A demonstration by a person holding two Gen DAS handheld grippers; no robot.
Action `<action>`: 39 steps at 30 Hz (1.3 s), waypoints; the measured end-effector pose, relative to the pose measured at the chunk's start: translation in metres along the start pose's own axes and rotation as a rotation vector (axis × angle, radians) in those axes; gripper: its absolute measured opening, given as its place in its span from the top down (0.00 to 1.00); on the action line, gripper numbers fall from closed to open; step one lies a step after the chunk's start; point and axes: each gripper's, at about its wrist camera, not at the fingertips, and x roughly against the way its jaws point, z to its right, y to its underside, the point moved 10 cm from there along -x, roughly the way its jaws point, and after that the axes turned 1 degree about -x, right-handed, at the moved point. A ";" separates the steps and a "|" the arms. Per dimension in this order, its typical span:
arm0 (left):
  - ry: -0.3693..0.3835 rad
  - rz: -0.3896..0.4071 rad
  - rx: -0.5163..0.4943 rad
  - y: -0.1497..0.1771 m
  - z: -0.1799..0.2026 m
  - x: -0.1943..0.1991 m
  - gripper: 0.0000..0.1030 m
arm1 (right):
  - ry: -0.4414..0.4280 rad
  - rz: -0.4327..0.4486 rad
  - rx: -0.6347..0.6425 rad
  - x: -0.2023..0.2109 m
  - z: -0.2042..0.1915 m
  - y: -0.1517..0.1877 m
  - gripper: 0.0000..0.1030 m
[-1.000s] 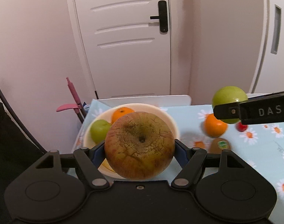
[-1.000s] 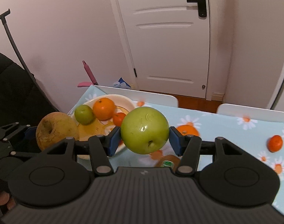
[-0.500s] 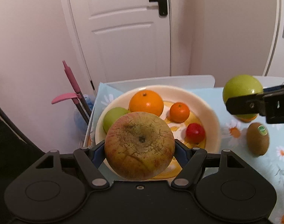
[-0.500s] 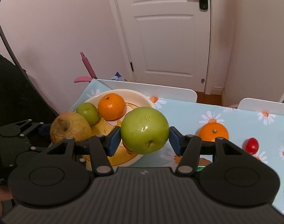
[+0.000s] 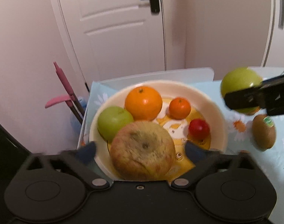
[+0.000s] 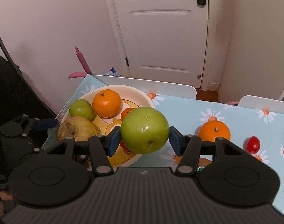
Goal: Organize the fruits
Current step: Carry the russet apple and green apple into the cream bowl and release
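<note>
Opening over the bowl: left gripper jaws are spreading, blue pads clear of the russet apple, which sits between them on the bowl's near side.

Left view: the bowl sits at the desk corner, just inside the edge by the wall. Inside it: green apple, orange, tangerine, red fruit. Free floor only in the middle and right of the bowl. Kiwi lies on the desk just right of the rim. A pink-handled tool leans by the wall beyond the desk edge. White chair back lies past the far edge.

Right view: right gripper clamps a big green apple above the bowl's right rim. This view adds the open desk to the right, with a loose orange, a red fruit, an orange sliver at the frame edge, and a second chair back. Kiwi is mostly hidden behind the gripper here. Left gripper shows only from the side, beside the russet apple.
</note>
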 end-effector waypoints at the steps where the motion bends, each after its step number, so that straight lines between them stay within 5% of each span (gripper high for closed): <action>1: 0.008 0.005 0.008 -0.001 0.000 0.005 0.00 | -0.004 -0.001 0.006 0.000 0.000 -0.001 0.31; 19: -0.078 -0.005 0.104 0.018 -0.011 0.048 0.00 | -0.154 -0.037 0.172 -0.035 -0.035 -0.008 0.31; 27: -0.108 -0.018 0.151 0.029 -0.019 0.051 0.00 | -0.189 -0.062 0.145 -0.062 -0.045 -0.006 0.31; 32: -0.109 -0.017 0.155 0.030 -0.018 0.052 0.00 | -0.195 -0.003 0.145 -0.052 -0.046 -0.014 0.02; 39: -0.094 -0.018 0.149 0.027 -0.016 0.054 0.00 | -0.181 0.000 0.134 -0.039 -0.043 -0.013 0.02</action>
